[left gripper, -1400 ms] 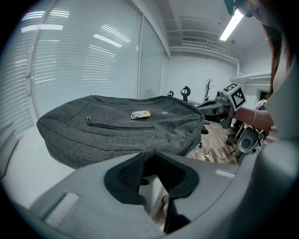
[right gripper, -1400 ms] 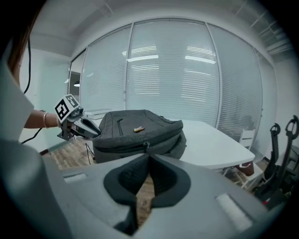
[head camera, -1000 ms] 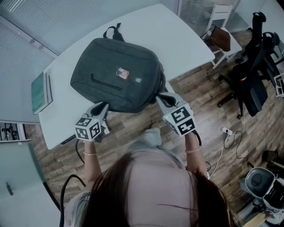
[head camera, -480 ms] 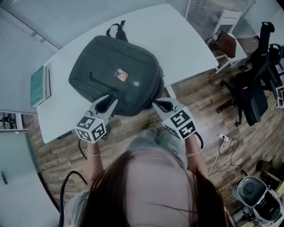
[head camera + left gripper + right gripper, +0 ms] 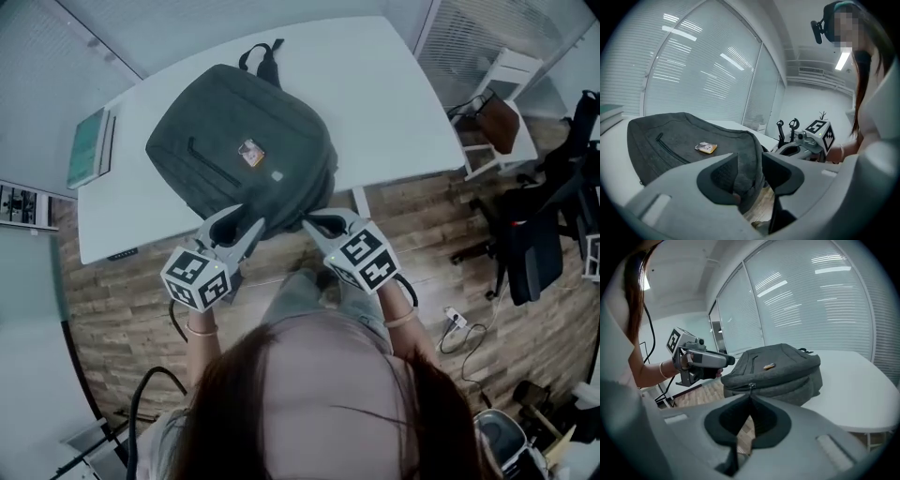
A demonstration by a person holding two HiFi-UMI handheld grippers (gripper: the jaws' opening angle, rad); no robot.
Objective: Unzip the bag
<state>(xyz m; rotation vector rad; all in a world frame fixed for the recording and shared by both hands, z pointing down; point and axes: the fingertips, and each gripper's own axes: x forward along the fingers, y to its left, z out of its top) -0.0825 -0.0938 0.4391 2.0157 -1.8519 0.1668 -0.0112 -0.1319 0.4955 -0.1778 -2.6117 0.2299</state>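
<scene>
Bag flat on table, 1 corner overhanging the near edge. Left gripper: jaws just opened wide, bag corner loose between them. Right gripper: jaws closed on zip pull.

Cool, even daylight through blinds; soft shadows; strong fisheye edges, dark vignette.
</scene>
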